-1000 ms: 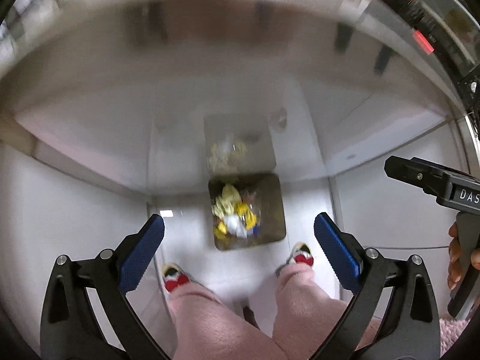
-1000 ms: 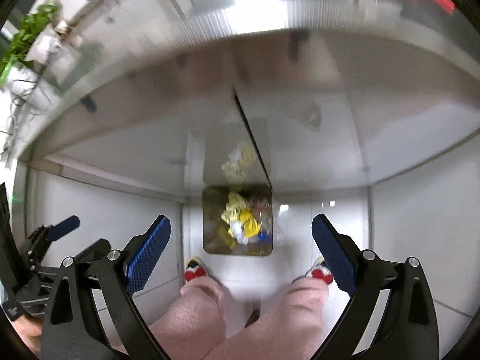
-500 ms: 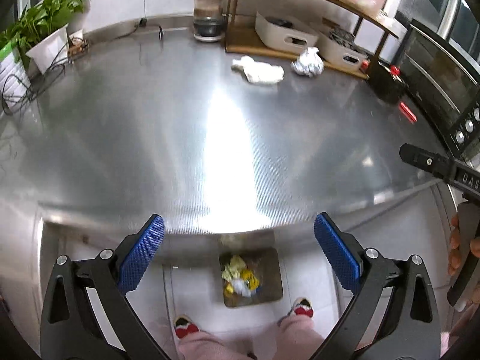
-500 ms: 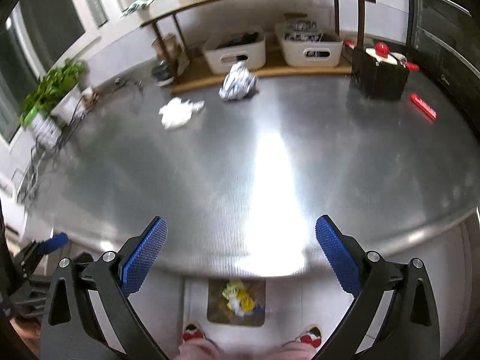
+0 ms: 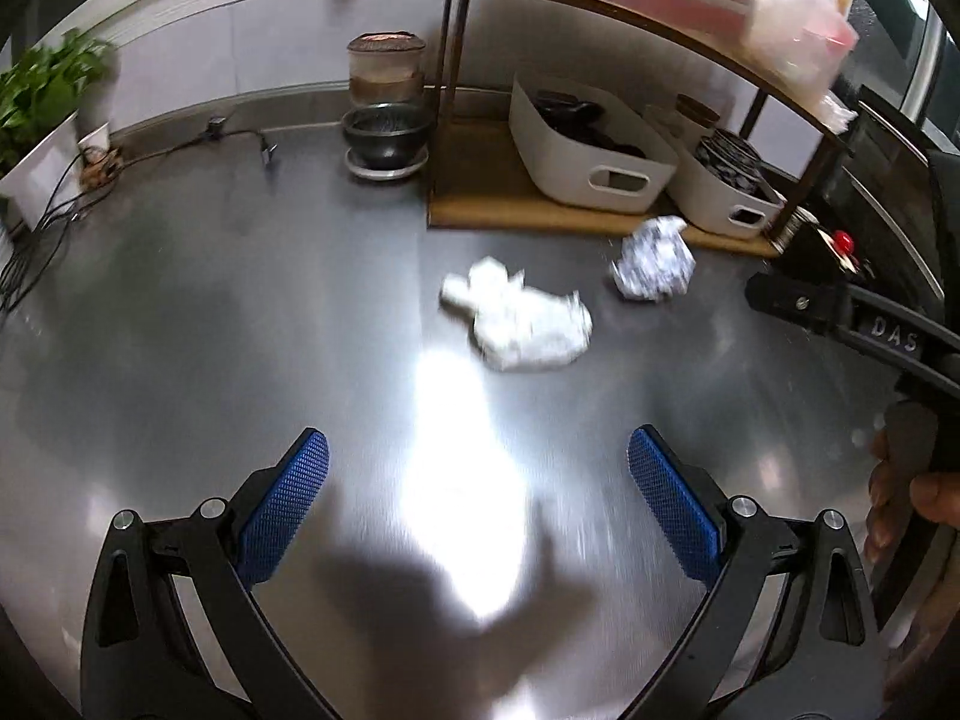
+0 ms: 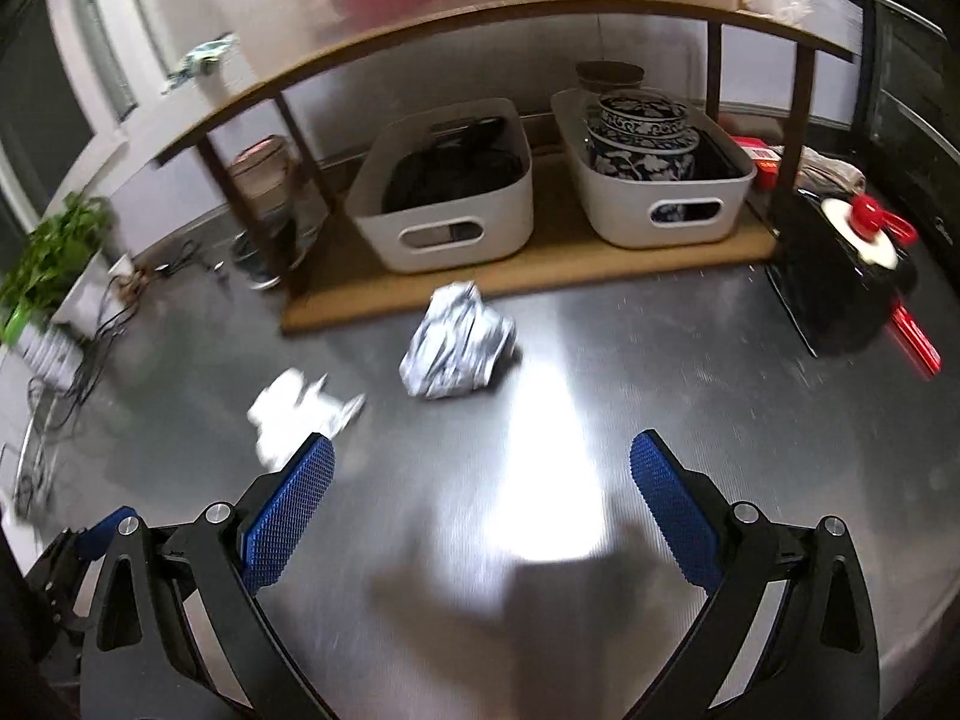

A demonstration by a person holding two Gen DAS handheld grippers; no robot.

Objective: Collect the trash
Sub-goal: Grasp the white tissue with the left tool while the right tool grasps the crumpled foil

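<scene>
Holding both grippers spread wide, you have nothing between either pair of blue-padded fingers. Your left gripper (image 5: 477, 495) hangs over the bare steel desk (image 5: 180, 330), its fingers (image 5: 285, 504) released above a bright glare patch. Beyond them, toward the far right, lies a crumpled white tissue (image 5: 519, 321), and just past it to the right sits a ball of crumpled foil (image 5: 654, 261); the two are near each other but apart. At that view's right edge you can see your right hand around the other gripper's handle.

Your right gripper (image 6: 480, 501) is likewise released over the desk. The tissue (image 6: 297, 411) shows just past its left finger (image 6: 288, 516), and the foil ball (image 6: 459, 345) rests farther off, slightly left of centre, near the front edge of a wooden shelf (image 6: 540, 273). On the shelf's lower board stand two white bins (image 6: 447, 189), the right one holding a blue-and-white jar (image 6: 645, 132). A potted plant (image 6: 48, 258) sits at the far left, with cables beside it, and a black box with a red knob (image 6: 840, 276) stands at the right.
</scene>
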